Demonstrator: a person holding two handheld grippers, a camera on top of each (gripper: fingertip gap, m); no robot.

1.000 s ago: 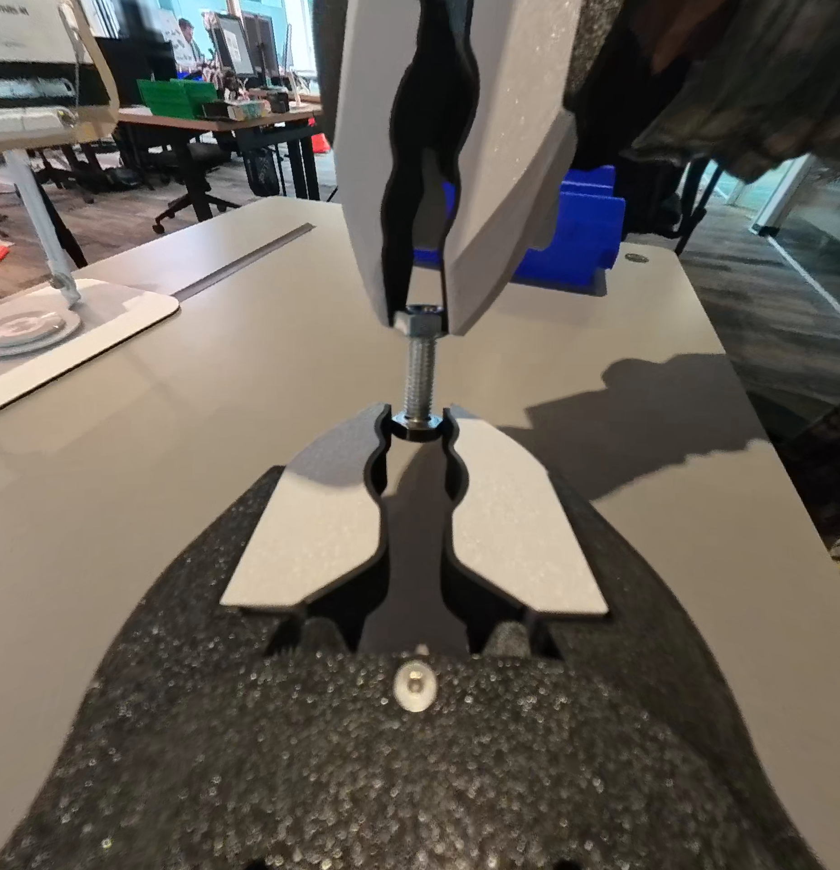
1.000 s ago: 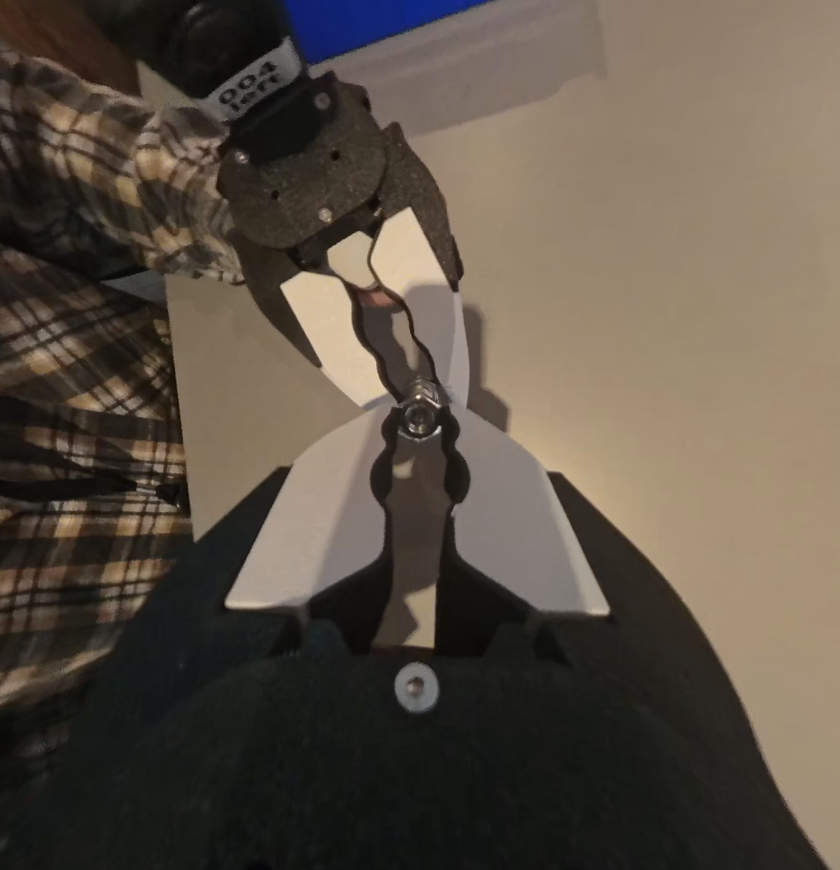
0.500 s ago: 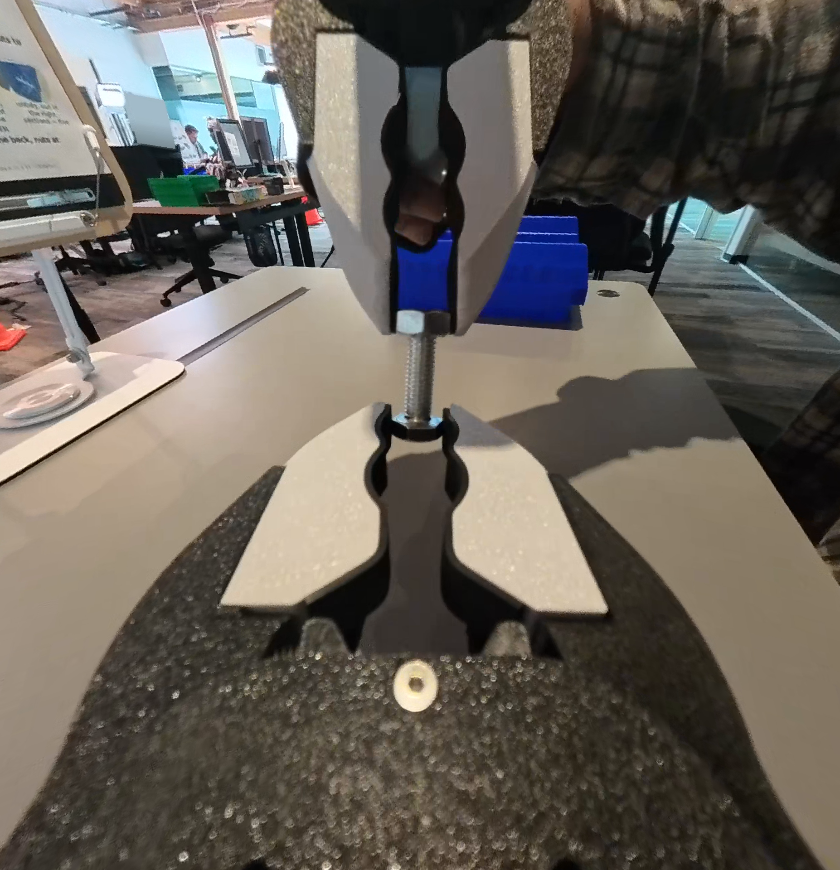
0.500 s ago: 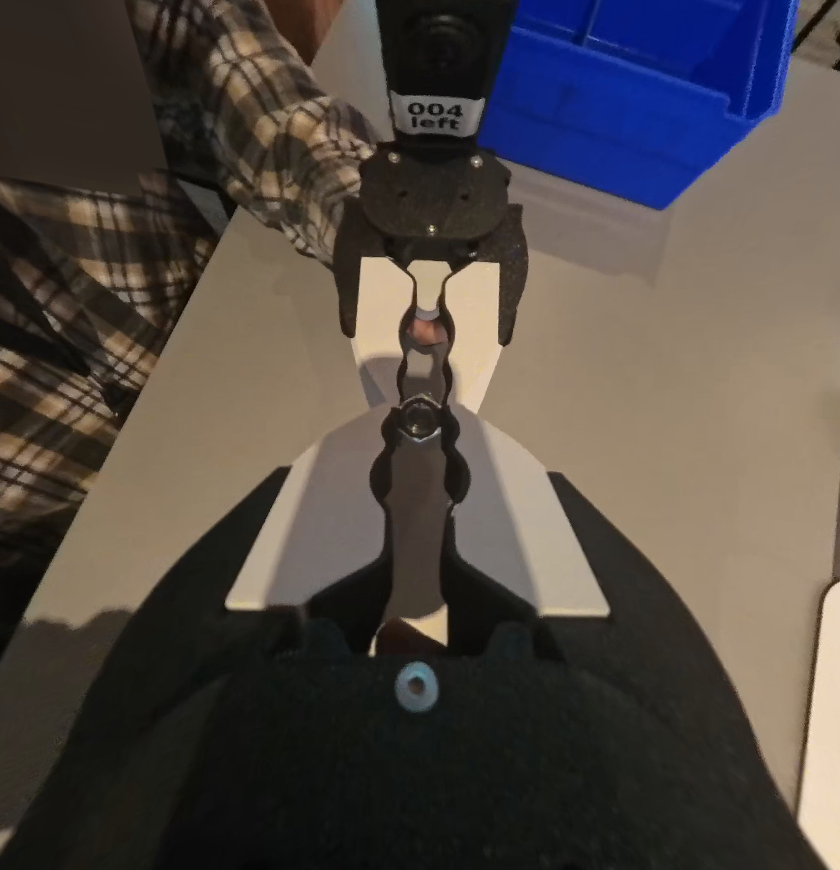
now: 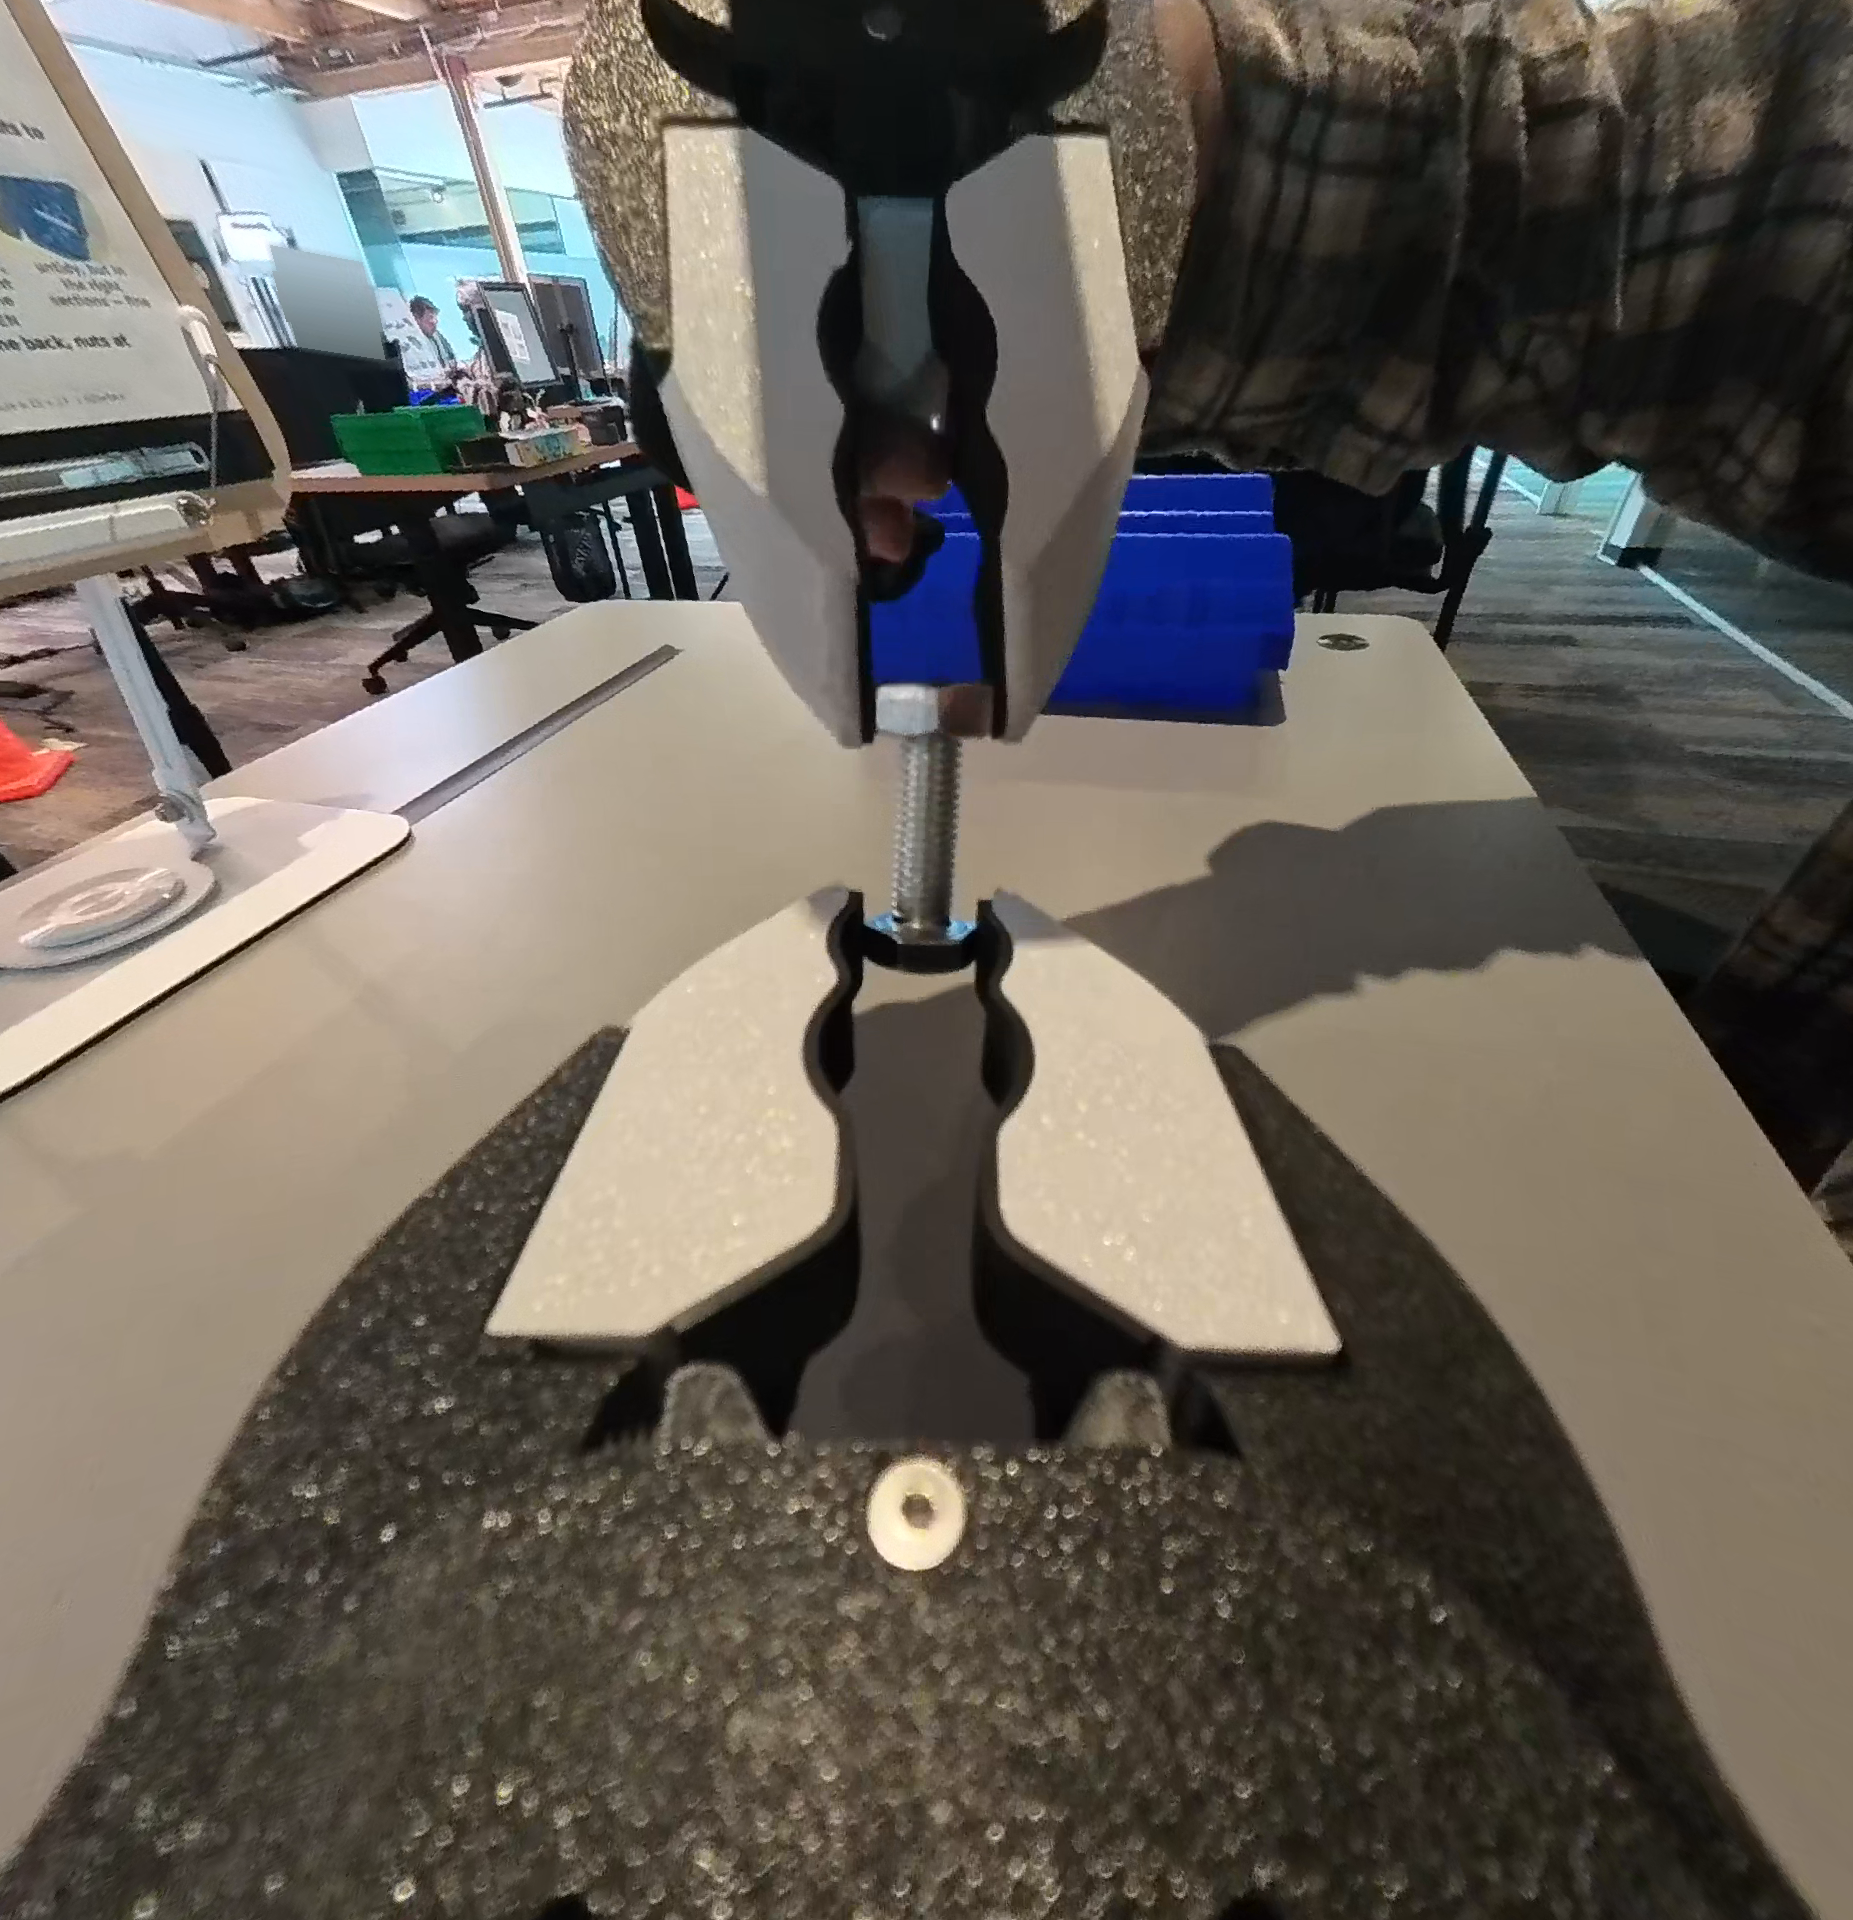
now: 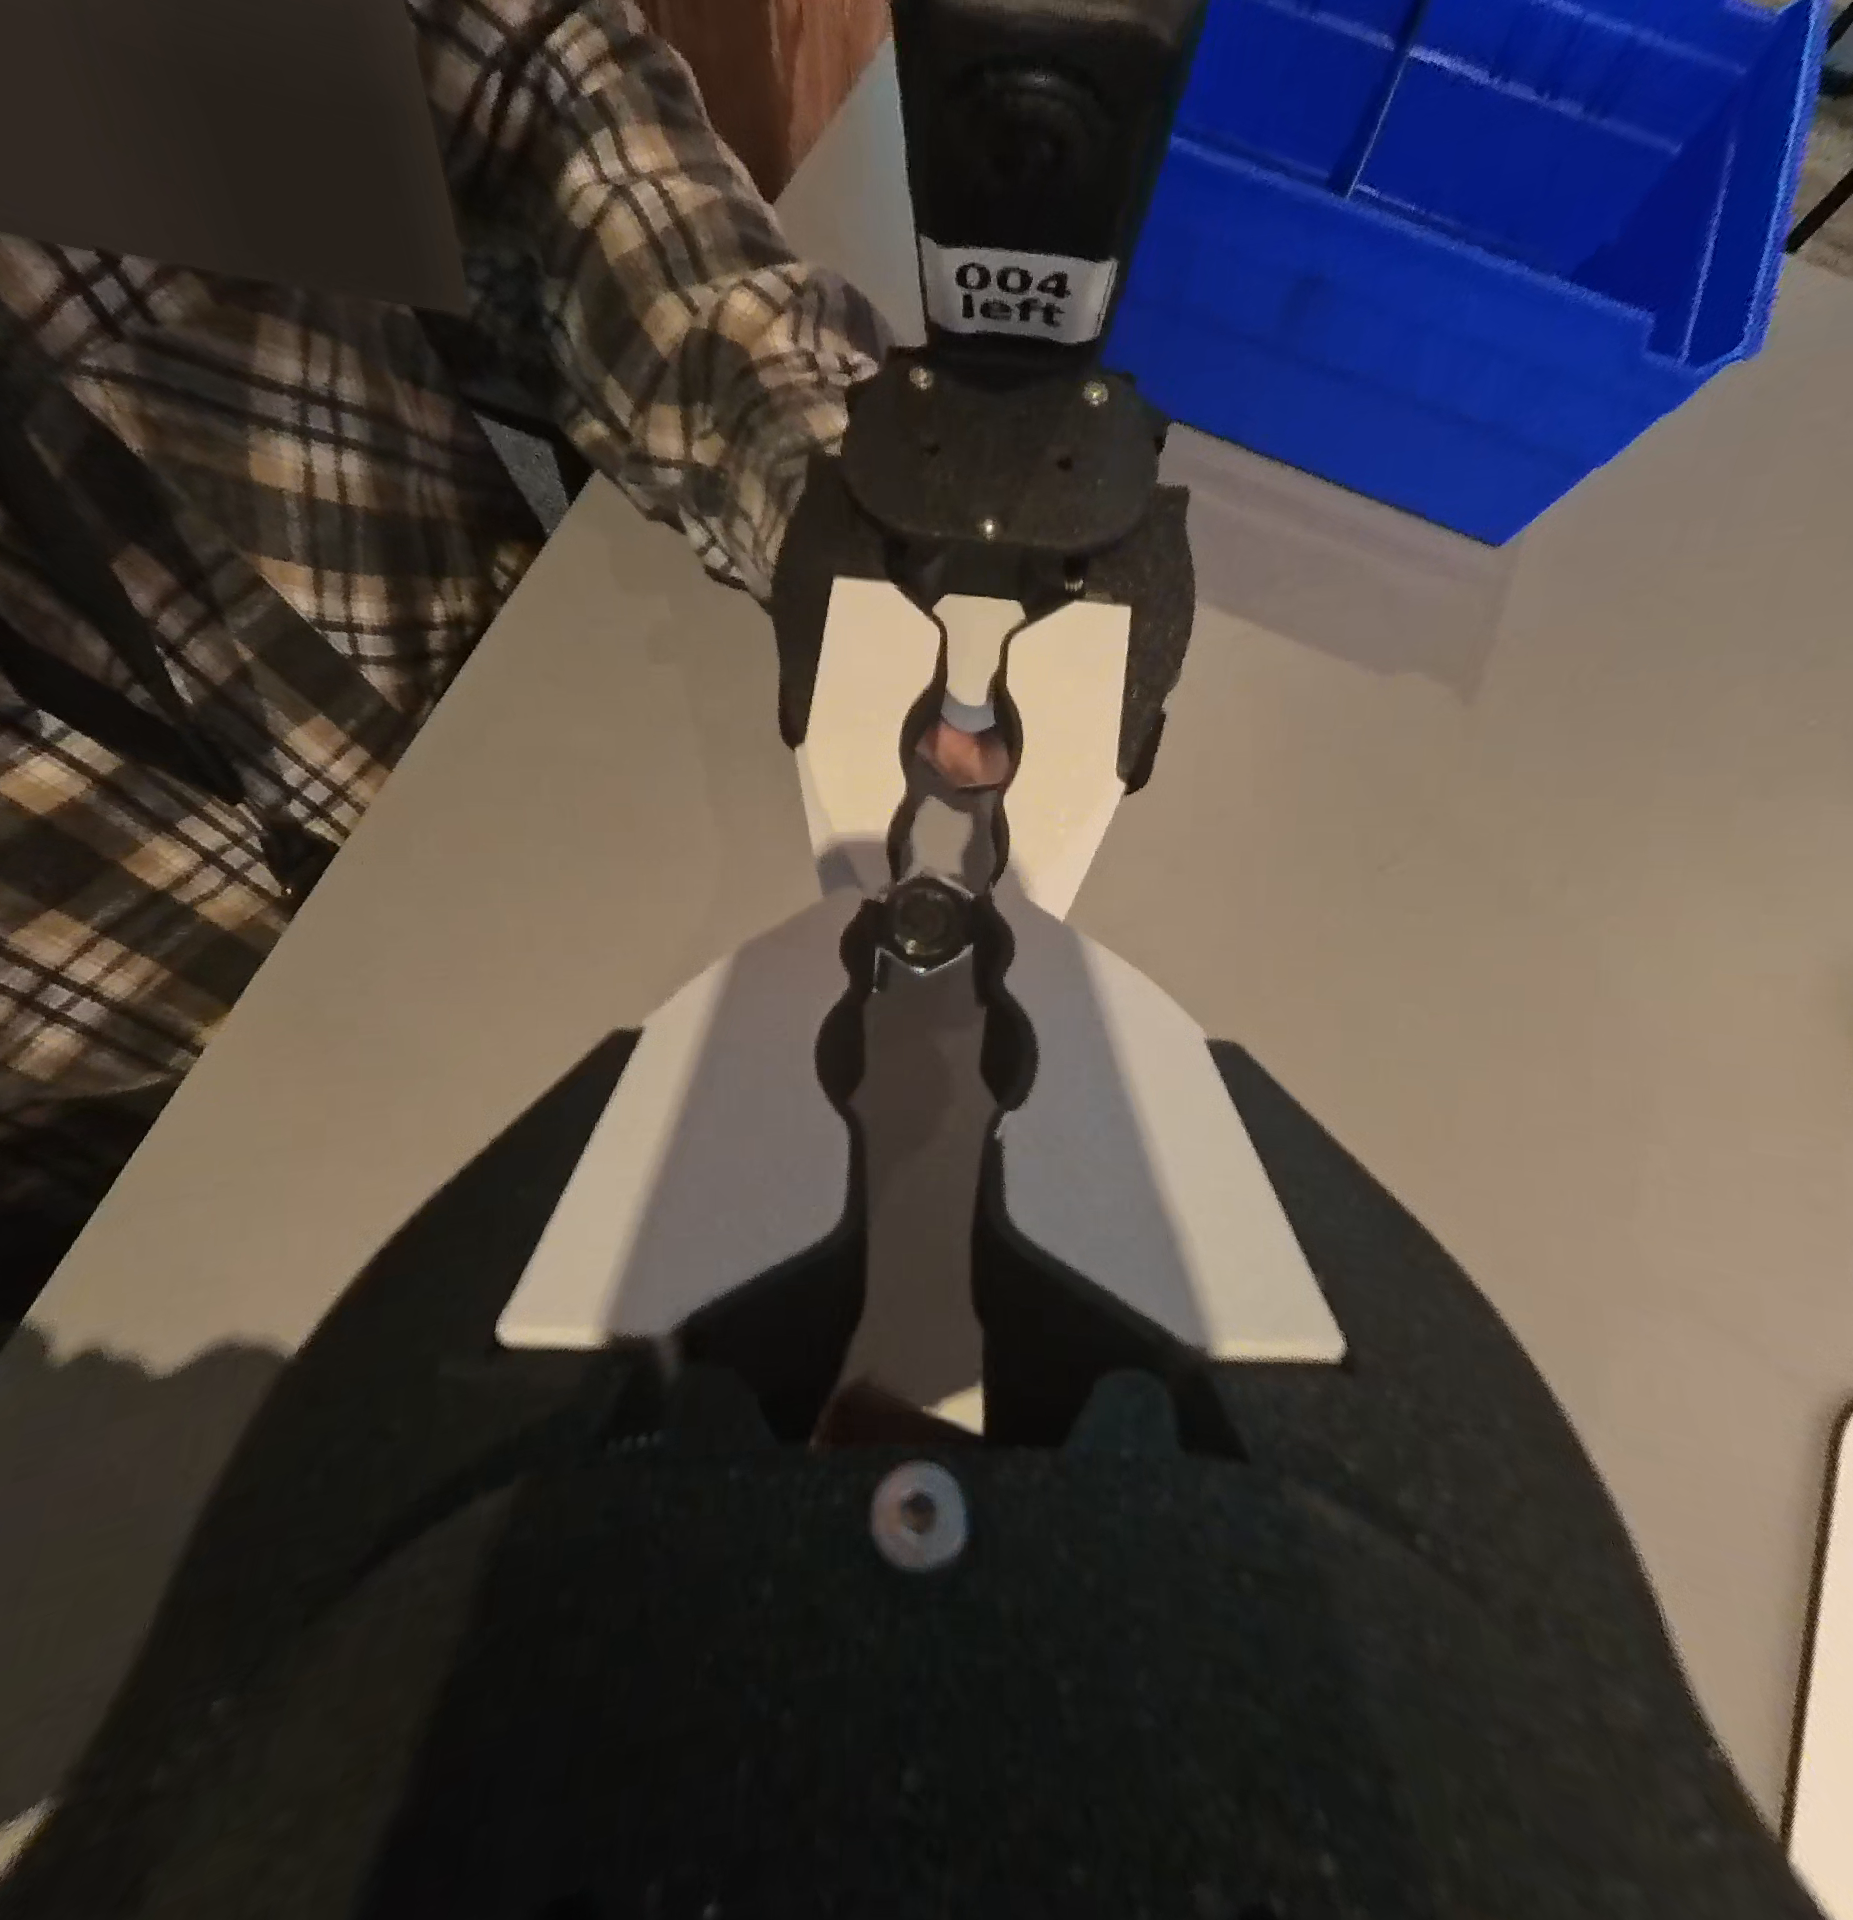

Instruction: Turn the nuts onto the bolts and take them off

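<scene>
— Silver threads catch the light: the bolt (image 5: pixel 924 831) stands upright above the grey table (image 5: pixel 1317 1091), held at both ends. The right gripper (image 5: pixel 927 717) comes down from above and pinches the hex head between its fingertips.

— And the left gripper (image 5: pixel 919 940)?

— Clamped on the nut (image 5: pixel 917 928), right at the lower end of the threads. In the right wrist view you look straight down the bolt head (image 6: pixel 927 940), with the left gripper (image 6: pixel 937 899) reaching in from the far side just under it.

— What's different from a second ago?

— The grip itself hasn't changed: head in the right, nut in the left, same as before. The pose has. A second ago the right gripper came in twisted, its fingers skewed over the bolt; now it sits square and symmetrical above. In the right wrist view the left gripper has swung from a slant to dead straight ahead.

— Background?

— More of the blue bin (image 6: pixel 1473 260) shows now, standing on the table behind the left gripper. A plaid sleeve (image 5: pixel 1524 260) fills the upper right. Whether the nut has climbed the threads, I can't tell.
</scene>
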